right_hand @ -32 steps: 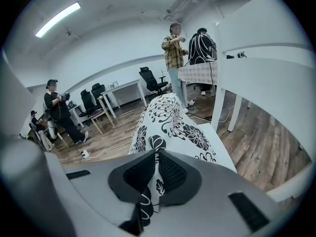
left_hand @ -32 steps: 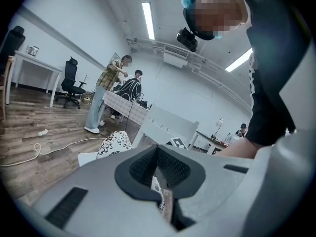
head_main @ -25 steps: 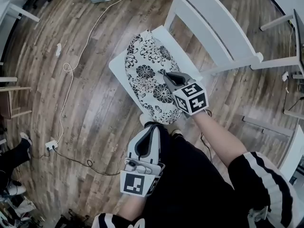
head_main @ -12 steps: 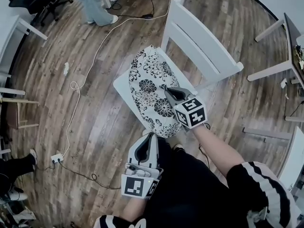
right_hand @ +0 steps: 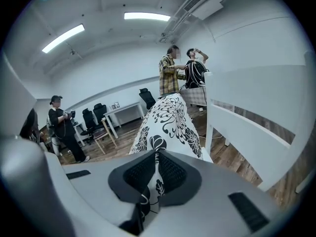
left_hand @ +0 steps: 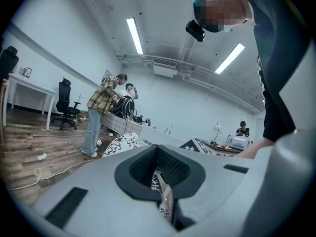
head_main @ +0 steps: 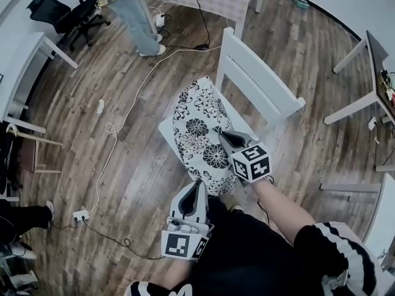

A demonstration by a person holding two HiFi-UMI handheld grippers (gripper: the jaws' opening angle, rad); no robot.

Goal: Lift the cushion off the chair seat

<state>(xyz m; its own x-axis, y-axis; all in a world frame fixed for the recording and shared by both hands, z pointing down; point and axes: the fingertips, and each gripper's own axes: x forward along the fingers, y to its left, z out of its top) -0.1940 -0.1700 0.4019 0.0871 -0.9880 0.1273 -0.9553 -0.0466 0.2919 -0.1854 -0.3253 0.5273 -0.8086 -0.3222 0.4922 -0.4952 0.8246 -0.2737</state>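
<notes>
The right claw [head_main: 223, 137] is clamped shut on the cushion's [head_main: 199, 125] edge on the side toward the chair [head_main: 262, 88] back. The left claw [head_main: 199, 187] pinches its near corner, in front of the chair. The near end looks raised, but the far end seems to rest on the seat [head_main: 166, 128], so the lift is unfinished.

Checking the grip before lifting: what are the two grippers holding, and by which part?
Both hold the cushion: the right gripper pinches its right edge, the left gripper its near end.
</notes>
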